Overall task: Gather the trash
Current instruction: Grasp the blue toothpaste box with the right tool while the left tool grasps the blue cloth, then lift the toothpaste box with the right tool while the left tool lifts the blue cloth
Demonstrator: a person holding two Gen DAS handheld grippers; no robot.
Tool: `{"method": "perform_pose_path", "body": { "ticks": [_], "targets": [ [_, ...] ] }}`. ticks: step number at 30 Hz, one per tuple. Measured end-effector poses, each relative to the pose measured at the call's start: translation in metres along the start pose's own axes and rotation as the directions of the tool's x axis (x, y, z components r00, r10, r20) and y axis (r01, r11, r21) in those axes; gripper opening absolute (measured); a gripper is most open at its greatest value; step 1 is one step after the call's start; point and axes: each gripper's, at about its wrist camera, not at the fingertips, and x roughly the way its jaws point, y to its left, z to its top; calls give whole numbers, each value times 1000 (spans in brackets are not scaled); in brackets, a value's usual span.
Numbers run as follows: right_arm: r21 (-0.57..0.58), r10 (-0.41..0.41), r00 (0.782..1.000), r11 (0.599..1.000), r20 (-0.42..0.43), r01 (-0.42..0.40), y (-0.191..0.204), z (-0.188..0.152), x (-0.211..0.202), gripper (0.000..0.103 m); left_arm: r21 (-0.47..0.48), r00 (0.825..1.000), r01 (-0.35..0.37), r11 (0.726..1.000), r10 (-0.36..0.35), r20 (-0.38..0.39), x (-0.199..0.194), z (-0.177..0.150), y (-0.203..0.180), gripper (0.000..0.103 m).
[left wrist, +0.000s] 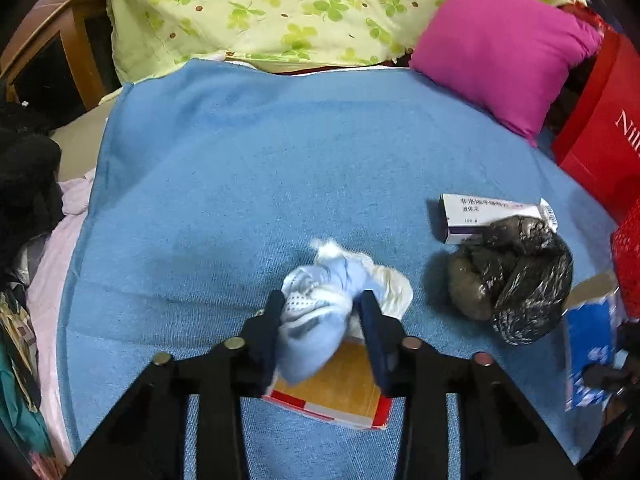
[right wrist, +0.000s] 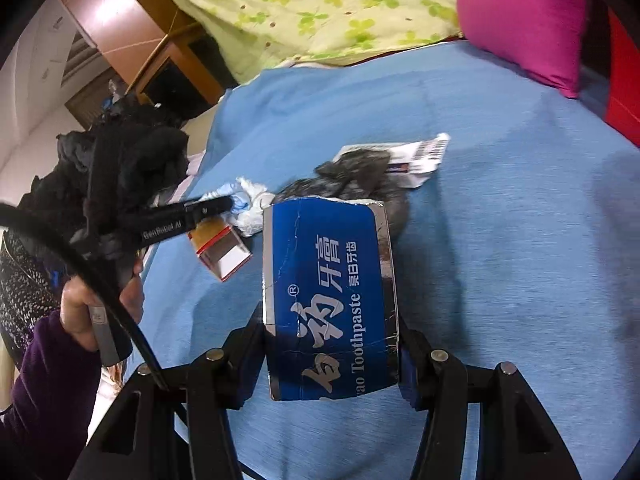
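Note:
My left gripper (left wrist: 320,304) is shut on a crumpled blue and white face mask wad (left wrist: 320,312), held just above a small red, white and tan box (left wrist: 336,392) on the blue blanket (left wrist: 240,184). A crumpled black plastic bag (left wrist: 516,280) lies to the right, with a white and purple medicine box (left wrist: 484,216) behind it. My right gripper (right wrist: 332,344) is shut on a blue toothpaste box (right wrist: 328,300), which also shows at the right edge of the left wrist view (left wrist: 588,352). The left gripper (right wrist: 224,204), mask wad (right wrist: 248,200), black bag (right wrist: 352,180) and small box (right wrist: 222,252) show in the right wrist view.
A magenta pillow (left wrist: 500,52) and a green clover quilt (left wrist: 260,12) lie at the back of the bed. A red bag (left wrist: 604,128) and a red mesh basket (left wrist: 628,256) stand at the right. Dark clothes (left wrist: 24,184) pile at the left, by a wooden chair (left wrist: 52,32).

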Motion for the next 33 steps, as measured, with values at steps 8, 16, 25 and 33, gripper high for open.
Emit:
{"method": "perform_pose_path", "body": {
  "ticks": [8,16,25,33],
  "targets": [
    [59,-5,996,998,84,0,-22,7,-28,58,37,999,48,998,-48,9,-24,-22,-28,26],
    [112,-32,988,994,153,15,-34,11,-51,58,-20,985,149,989,-146,92,-74,-51,-58,25],
    [71,-56,969,997,239,40,-28,6,-82,58,-31,974,91,995,-83,209,-139,-59,-106,25],
    [23,-70,932,998,355,66,-22,-4,-123,58,-22,959,-62,998,66,275,-177,-52,-142,25]
  ]
}}
